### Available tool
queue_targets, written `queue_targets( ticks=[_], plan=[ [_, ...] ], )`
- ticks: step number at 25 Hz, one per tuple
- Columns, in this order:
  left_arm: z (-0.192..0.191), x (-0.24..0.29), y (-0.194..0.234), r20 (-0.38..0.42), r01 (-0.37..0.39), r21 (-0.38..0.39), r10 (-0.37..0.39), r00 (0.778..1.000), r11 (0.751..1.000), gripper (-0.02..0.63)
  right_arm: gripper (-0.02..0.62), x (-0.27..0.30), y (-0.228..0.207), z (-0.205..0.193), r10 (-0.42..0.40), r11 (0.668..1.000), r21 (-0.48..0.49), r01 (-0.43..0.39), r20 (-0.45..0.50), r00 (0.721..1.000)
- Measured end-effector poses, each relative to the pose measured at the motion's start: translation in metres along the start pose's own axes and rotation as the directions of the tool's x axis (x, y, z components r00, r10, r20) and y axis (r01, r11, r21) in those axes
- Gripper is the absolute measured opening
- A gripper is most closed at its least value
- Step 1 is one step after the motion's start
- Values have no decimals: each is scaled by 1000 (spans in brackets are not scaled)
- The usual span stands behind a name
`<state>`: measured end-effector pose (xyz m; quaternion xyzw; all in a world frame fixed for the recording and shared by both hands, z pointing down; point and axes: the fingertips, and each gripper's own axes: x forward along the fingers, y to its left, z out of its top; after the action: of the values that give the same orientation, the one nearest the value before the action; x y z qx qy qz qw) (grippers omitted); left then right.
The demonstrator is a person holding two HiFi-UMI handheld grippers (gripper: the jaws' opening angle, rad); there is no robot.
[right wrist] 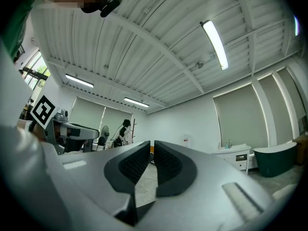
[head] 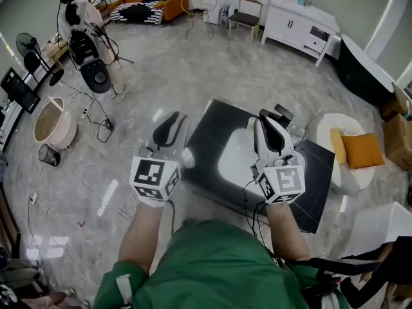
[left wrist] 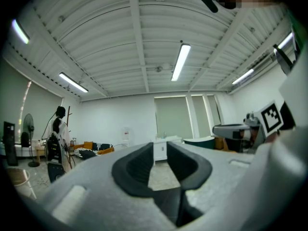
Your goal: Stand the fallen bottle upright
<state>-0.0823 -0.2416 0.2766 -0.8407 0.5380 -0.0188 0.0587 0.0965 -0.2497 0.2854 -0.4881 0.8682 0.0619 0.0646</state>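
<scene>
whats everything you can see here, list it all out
table: one, black, centre of the head view
bottle: one, clear, on the table's right part, partly hidden
sofa: one, orange with black-and-white stripes, far end of the room
cabinet: one, white, far right
tub: one, dark, right of the cabinet
pouffe: one, white, right of the table
cushion: one, orange, on the pouffe
basket: one, beige, floor at left
left gripper: one, grey with black jaws apart, empty
right gripper: one, grey with black jaws almost together, empty
</scene>
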Motion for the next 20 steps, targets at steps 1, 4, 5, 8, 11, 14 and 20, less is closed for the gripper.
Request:
queue_targets(
  ticks=[1, 4, 5, 8, 11, 14, 20],
  plan=[
    [1, 1, -3, 1, -3, 0, 3, 1000, 1000, 83, 25, -3, -3, 0, 1, 1000, 5, -1, -2, 1000],
    [4, 4, -10, -1, -10, 0, 10, 1000, 1000, 83, 25, -7, -11, 3, 10, 1000, 12, -10, 0, 1000],
    [5, 6, -12, -3, -13, -1, 13, 1000, 1000, 83, 20, -8, -14, 5, 14, 1000, 10, -14, 2, 1000],
    [7, 11, -19, -8, -19, -2, 19, 1000, 1000, 82, 20, -10, -23, 7, 20, 1000, 10, -21, 2, 1000],
    [10, 11, -24, -11, -27, -2, 27, 1000, 1000, 83, 20, -14, -28, 9, 19, 1000, 24, -19, -6, 1000],
    [10, 10, -28, -11, -36, -1, 36, 999, 999, 83, 20, -19, -33, 9, 23, 999, 32, -23, -5, 1000],
    [4, 10, -38, -14, -47, -8, 46, 999, 999, 82, 20, -29, -41, 4, 31, 999, 40, -30, -7, 1000]
  ],
)
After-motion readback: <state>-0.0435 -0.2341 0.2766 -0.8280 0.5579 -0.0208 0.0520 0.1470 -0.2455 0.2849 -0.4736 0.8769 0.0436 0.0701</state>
